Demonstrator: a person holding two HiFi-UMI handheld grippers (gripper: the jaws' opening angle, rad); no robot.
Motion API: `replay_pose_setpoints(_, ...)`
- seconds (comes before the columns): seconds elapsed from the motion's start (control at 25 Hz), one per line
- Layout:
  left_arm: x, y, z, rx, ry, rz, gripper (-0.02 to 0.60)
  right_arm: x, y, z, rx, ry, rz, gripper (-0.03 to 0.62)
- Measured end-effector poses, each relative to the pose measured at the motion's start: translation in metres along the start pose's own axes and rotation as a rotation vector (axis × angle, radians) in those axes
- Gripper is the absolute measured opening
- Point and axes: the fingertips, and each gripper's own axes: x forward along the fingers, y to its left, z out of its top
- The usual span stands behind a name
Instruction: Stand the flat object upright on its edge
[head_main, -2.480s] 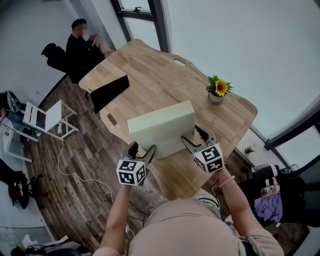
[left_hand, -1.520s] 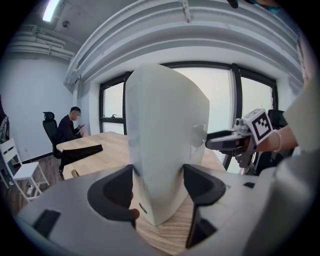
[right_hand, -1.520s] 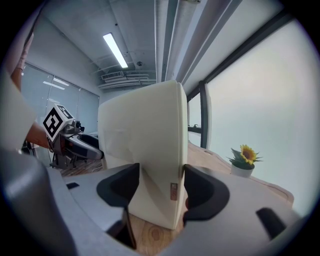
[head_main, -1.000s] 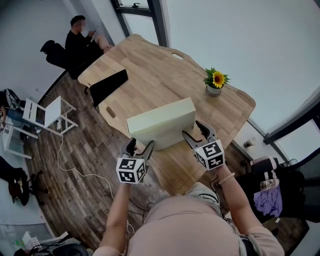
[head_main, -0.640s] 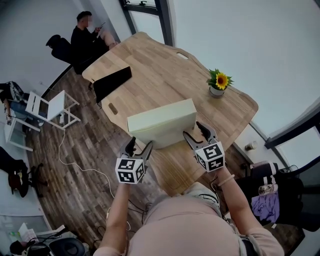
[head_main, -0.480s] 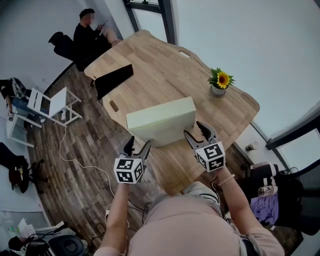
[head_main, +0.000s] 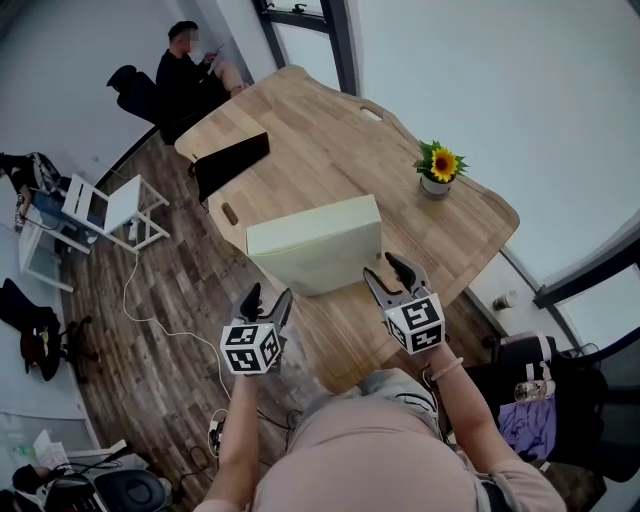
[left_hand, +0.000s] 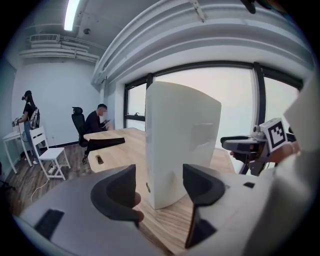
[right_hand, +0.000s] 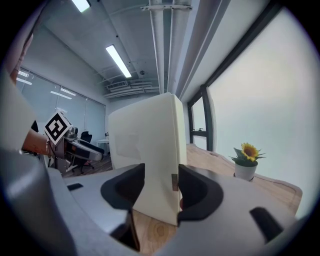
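Office with wood table (head_main: 320, 130): found box (head_main: 315, 245) standing on edge near the front rim. Noted potted sunflower (head_main: 437, 175) well behind on the right, black panel (head_main: 228, 165) at far left, seated person (head_main: 190, 70) beyond. Caught right gripper (head_main: 381, 267) closing around box's end, not yet pressing. Saw left gripper (head_main: 268, 295) parted, empty, just short of box

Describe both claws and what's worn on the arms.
The left claw and right claw each have a grey body, two black curved pads and a white cube with black square markers. No cables show. The right claw's jaws are closing, the cream box's edge between them. The person wears a pinkish-beige short-sleeved top and a pale wristband on the right arm.
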Motion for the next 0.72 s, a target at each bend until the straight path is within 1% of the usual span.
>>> replay_pose_setpoints(0.16, -0.005, -0.002, -0.001, -0.005, -0.007, 0.002, 0.284, -0.005, 0.004, 0.000, 0.005, -0.010, -0.018, 0.193)
replay_pose_setpoints(0.24, -0.009, -0.002, -0.005, -0.007, -0.010, 0.010, 0.235, -0.010, 0.007, -0.001, 0.016, -0.013, -0.028, 0.186)
replay_pose_setpoints(0.32, -0.013, -0.002, -0.007, -0.015, -0.016, 0.004, 0.202, -0.014, 0.011, 0.000, 0.024, -0.018, -0.039, 0.184)
replay_pose_setpoints(0.4, -0.016, -0.004, -0.008, -0.016, -0.023, -0.008, 0.187, -0.018, 0.013, 0.001, 0.028, -0.024, -0.056, 0.175)
replay_pose_setpoints(0.52, -0.026, -0.005, -0.012, -0.007, -0.024, -0.015, 0.140, -0.026, 0.018, 0.000, 0.039, -0.023, -0.085, 0.152)
replay_pose_setpoints(0.72, -0.045, -0.004, -0.011, 0.003, -0.043, -0.017, 0.100, -0.038, 0.032, 0.007, 0.042, -0.033, -0.121, 0.121)
